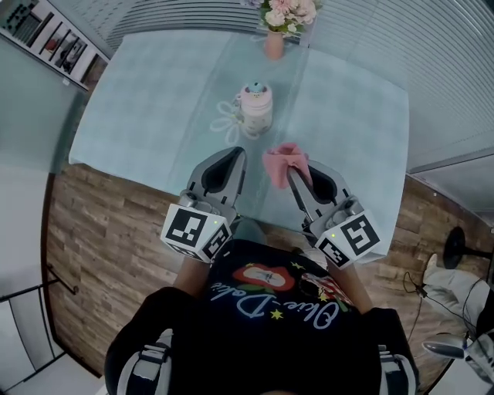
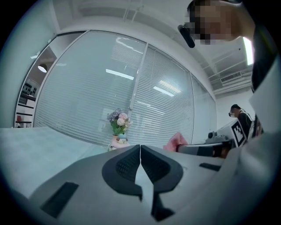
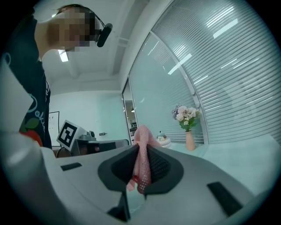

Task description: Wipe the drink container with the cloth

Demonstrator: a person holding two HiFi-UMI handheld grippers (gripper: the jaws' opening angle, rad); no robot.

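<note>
The drink container (image 1: pixel 256 106), a small pale cup with a domed lid, stands upright on the pale blue table (image 1: pixel 147 108). It shows small past the jaws in the left gripper view (image 2: pixel 121 141) and the right gripper view (image 3: pixel 163 139). My right gripper (image 1: pixel 292 170) is shut on the pink cloth (image 1: pixel 283 162), which sticks up between its jaws (image 3: pixel 141 154). My left gripper (image 1: pixel 234 156) is shut with nothing in it, jaws touching (image 2: pixel 140 151). Both grippers hover near the table's front edge, short of the container.
A pink vase of flowers (image 1: pixel 279 23) stands at the table's far edge behind the container. A white flower-shaped coaster (image 1: pixel 224 119) lies left of the container. Slatted blinds (image 2: pixel 88 96) back the table. Wooden floor (image 1: pixel 100 231) lies below the front edge.
</note>
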